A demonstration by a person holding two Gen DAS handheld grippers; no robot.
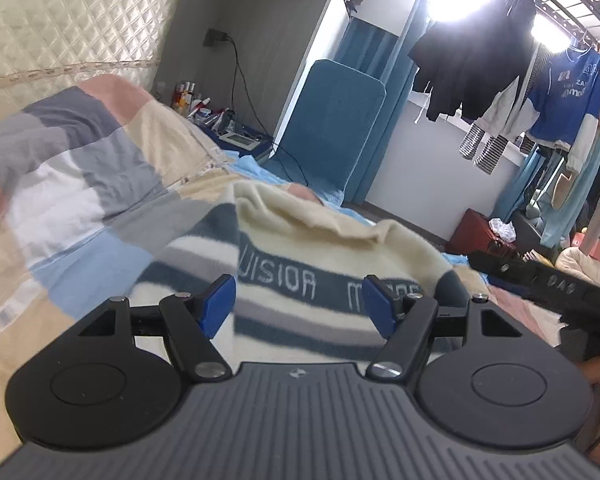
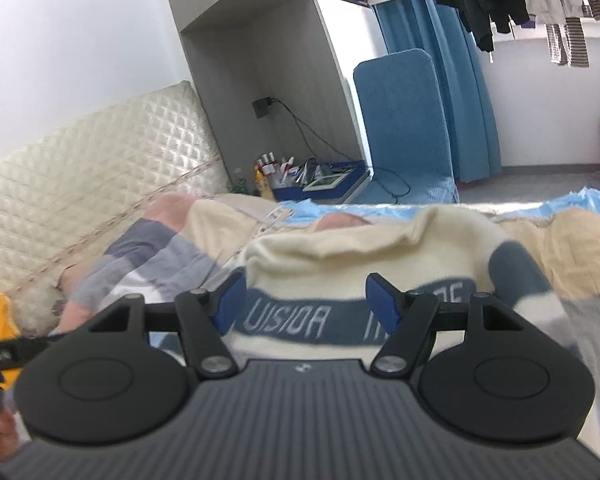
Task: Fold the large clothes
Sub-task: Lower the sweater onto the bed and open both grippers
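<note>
A bedroom, laundry hanging by the bright window: on the bed's patchwork quilt (image 1: 80,184), toward its near edge, lies a cream sweater (image 1: 308,240) banded in blue-grey stripes and lettering. The left gripper (image 1: 299,304) and right gripper (image 2: 304,300) both hover just above it, fingers spread wide, holding nothing. The thick, soft knit looks light but floppy and likely to sag; its hem or shoulder edges appear the surest places to pinch.

One striped sweater (image 1: 300,248), one patchwork quilt (image 1: 80,168), one blue chair (image 1: 332,120), two hand-held grippers (image 1: 299,308).
</note>
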